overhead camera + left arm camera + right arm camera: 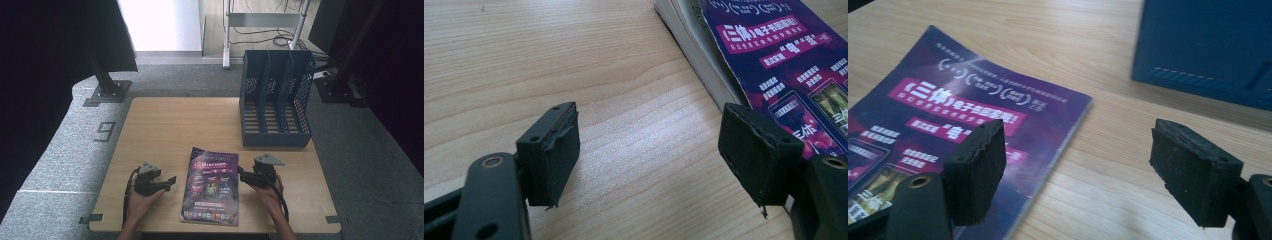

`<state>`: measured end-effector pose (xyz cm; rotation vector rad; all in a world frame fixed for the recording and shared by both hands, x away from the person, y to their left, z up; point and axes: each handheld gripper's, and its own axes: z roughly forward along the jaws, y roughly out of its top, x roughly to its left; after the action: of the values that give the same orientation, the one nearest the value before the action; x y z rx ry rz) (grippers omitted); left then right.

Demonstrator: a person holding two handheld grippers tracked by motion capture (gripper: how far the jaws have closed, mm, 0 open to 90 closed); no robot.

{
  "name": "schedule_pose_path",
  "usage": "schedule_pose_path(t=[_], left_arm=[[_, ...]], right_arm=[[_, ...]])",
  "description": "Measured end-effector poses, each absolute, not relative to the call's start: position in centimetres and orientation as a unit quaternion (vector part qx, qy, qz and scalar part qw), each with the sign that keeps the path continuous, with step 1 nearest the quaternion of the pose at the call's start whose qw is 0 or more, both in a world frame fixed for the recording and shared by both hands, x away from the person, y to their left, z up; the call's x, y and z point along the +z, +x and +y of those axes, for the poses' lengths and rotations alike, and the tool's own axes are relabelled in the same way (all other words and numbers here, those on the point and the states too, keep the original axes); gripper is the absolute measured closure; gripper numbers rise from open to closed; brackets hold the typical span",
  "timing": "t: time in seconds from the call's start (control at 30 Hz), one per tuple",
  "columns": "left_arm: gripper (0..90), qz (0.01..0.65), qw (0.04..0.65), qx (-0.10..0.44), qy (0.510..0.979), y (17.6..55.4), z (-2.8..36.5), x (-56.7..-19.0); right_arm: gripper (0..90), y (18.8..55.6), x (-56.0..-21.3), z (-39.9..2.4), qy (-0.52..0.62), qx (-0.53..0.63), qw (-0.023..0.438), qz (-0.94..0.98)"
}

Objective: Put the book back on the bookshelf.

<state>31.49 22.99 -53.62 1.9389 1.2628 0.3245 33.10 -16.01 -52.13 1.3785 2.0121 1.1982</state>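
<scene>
Light wooden table (170, 125) on grey carpet, dark curtains either side, with a blue file rack (275, 100) at the far right corner. The purple book (212, 185) lies flat near the front edge, between the two grippers. Left gripper (170, 181) sits just beside its page edge, jaws wide, gripping nothing. Right gripper (242, 173) is also wide open and empty. The cover text is too blurry to read, and the forearms are cut off at the bottom.

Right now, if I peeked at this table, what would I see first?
The bright purple book lying flat at the near middle of the wooden table catches the eye first. Behind it to the right stands a blue file rack. An open left gripper and right gripper flank the book.
</scene>
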Motion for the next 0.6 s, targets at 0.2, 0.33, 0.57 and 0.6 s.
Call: schedule_pose_path(t=[0.2,0.33,0.57,0.6], left_arm=[[24.9,0.494,0.394,0.126,0.765,31.4,22.8,-53.5],[24.8,0.488,0.397,0.125,0.767,31.3,22.6,-53.3],[24.9,0.486,0.399,0.127,0.767,31.4,22.5,-53.4],[25.0,0.486,0.399,0.128,0.767,31.4,22.5,-53.4]], right_arm=[[21.7,33.7,-52.2,-14.5,0.488,0.428,0.206,0.732],[21.5,34.1,-52.3,-13.0,0.483,0.424,0.201,0.739],[20.3,34.9,-52.8,-10.6,0.473,0.415,0.193,0.753],[20.1,34.9,-52.9,-10.4,0.473,0.411,0.195,0.755]])
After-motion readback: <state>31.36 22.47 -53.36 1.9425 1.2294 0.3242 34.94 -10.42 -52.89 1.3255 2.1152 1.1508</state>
